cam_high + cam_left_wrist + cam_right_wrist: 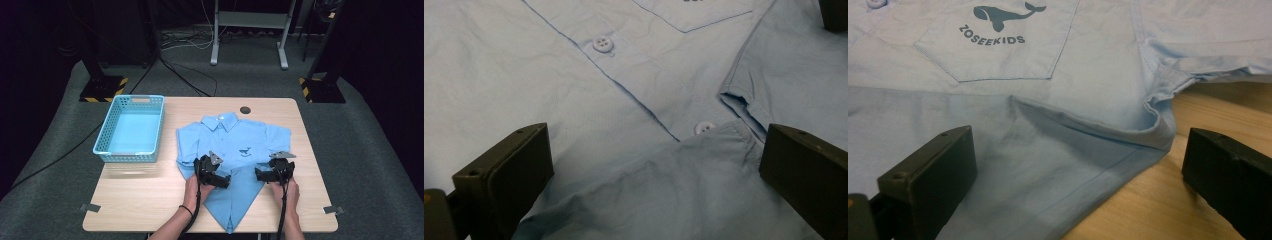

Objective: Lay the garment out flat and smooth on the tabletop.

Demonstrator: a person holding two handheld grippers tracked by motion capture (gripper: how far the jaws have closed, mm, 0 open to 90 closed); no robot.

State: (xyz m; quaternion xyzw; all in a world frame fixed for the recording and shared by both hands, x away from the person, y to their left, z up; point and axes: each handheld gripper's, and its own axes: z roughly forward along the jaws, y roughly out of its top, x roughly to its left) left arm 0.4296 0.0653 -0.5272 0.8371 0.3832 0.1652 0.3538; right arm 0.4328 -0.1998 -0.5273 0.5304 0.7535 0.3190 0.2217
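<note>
Both grippers spread wide: the left gripper straddles the light-blue cotton button-up shirt's folded flap, the right gripper its side fold.

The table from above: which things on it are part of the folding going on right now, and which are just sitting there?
In the job:
- blue shirt, side edges folded inward
- left gripper, jaws open over the shirt
- right gripper, jaws open at the shirt's edge

Lying about:
- blue basket, empty, apart from the shirt
- dark round cap in the table
</note>
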